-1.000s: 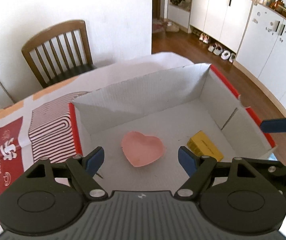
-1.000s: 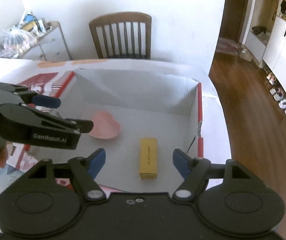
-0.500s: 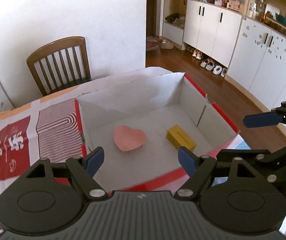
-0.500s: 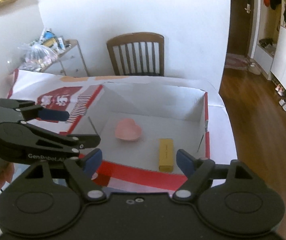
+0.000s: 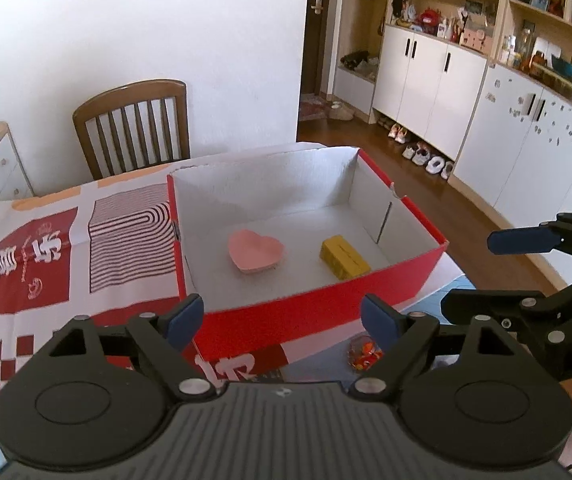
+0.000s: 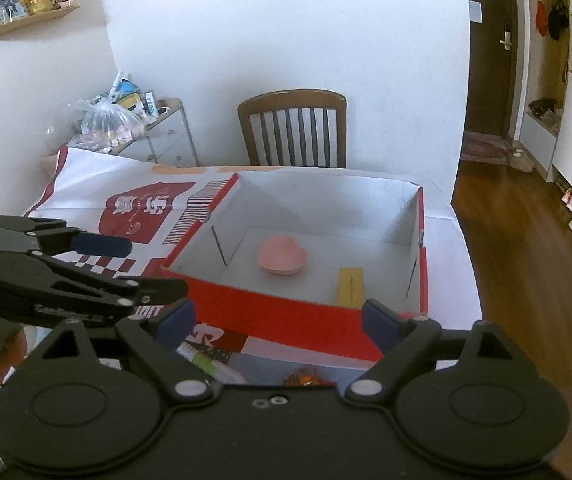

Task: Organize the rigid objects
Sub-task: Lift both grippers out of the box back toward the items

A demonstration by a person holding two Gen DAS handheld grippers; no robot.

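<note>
A red cardboard box [image 5: 326, 292] with a white inside sits on the table; it also shows in the right wrist view [image 6: 286, 314]. Inside lie a pink heart-shaped dish [image 5: 255, 251] [image 6: 282, 256] and a yellow block [image 5: 344, 257] [image 6: 350, 286]. My left gripper [image 5: 282, 318] is open and empty, held back from the box's near wall. My right gripper [image 6: 278, 316] is open and empty, also in front of the box. A small orange-red object [image 5: 362, 354] [image 6: 302, 378] lies on the table before the box. A green and white pen [image 6: 206, 362] lies near it.
A red and white patterned cloth [image 5: 46, 256] covers the table left of the box. A wooden chair [image 5: 134, 128] stands behind the table. A drawer unit [image 6: 154, 140] with a plastic bag is at the back left. White cupboards [image 5: 486, 112] line the right wall.
Both grippers have pulled back and up from over the box's inside to in front of its near wall. The dish and the yellow block have stayed in the box.
</note>
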